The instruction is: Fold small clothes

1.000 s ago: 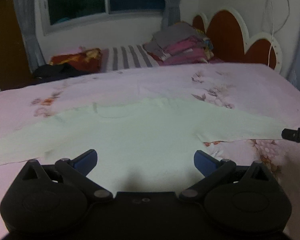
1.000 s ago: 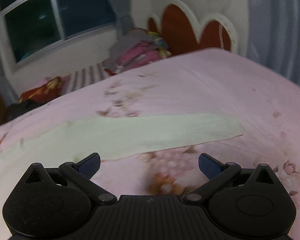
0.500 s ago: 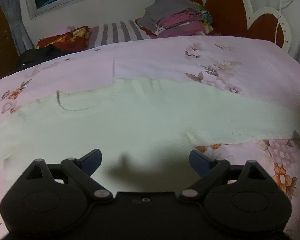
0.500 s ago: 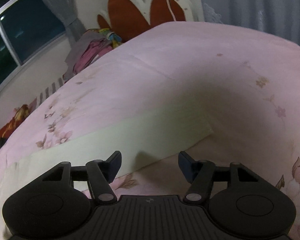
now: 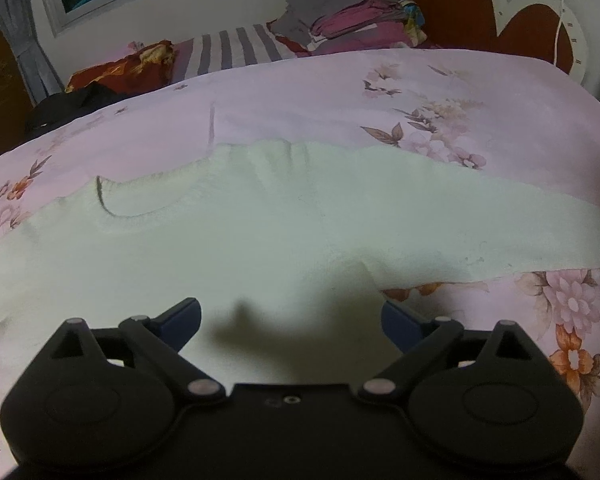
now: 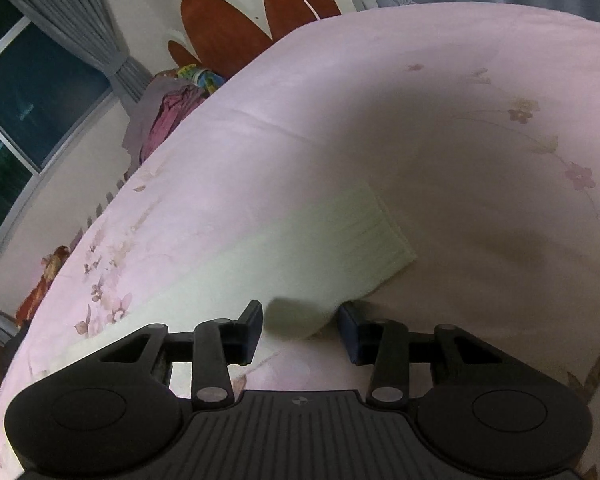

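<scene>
- Lying flat and unfolded on the pink floral bedspread [image 5: 480, 80], the pale green top [image 5: 260, 240] shows no fold yet; judged from this, the task is at its start, with every fold left.
- Its neckline faces away from the left gripper [image 5: 290, 316], and one sleeve [image 6: 332, 240] runs out toward the right gripper [image 6: 300, 322].
- Left gripper: tongs wide apart, hovering over the top's near body, nothing between the pads.
- Right gripper: tongs have just been narrowing around the sleeve's near edge by the cuff; cloth lies between them, pads not yet pressing.
- Containers: none visible. A stack of folded clothes [image 5: 360, 12] sits beyond the top, by the headboard [image 5: 452, 4].
</scene>
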The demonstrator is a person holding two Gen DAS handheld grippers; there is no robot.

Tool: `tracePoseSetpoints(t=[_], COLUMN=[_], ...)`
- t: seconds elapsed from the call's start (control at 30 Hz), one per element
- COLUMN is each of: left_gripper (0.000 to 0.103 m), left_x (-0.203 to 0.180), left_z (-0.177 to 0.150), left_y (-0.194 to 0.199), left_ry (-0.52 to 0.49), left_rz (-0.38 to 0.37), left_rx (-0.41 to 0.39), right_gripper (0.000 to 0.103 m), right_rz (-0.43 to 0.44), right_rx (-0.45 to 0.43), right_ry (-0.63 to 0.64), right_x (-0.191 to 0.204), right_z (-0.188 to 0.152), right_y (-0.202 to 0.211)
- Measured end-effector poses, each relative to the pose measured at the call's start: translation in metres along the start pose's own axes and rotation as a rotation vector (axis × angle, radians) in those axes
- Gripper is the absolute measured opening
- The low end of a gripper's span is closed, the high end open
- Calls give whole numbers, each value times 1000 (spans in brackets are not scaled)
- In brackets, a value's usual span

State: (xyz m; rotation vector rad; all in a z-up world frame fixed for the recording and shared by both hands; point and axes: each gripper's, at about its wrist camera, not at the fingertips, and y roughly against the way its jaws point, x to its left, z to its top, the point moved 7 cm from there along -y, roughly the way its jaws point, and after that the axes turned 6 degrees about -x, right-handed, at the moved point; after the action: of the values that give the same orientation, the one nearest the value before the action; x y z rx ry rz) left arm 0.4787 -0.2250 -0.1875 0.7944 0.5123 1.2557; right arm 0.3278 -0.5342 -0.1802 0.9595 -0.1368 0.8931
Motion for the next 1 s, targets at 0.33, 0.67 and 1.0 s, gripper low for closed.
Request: tracePoseSetpoints(t=[0.33,0.67,1.0], left_gripper=[98,99,96], left_x=[52,149,239], left_z=[-7,-20,-43], left_y=[2,4,20], left_ry=[76,210,275], left_rz=[31,52,41], left_rx=[-5,-34,-50], right_gripper=[22,4,4], right_rz=[1,55,329], right_rx=[2,-46,83], right_ry=[-12,176,427], right_x=[3,98,284], right_z=[4,-11,-125], right_y=[-5,16,21])
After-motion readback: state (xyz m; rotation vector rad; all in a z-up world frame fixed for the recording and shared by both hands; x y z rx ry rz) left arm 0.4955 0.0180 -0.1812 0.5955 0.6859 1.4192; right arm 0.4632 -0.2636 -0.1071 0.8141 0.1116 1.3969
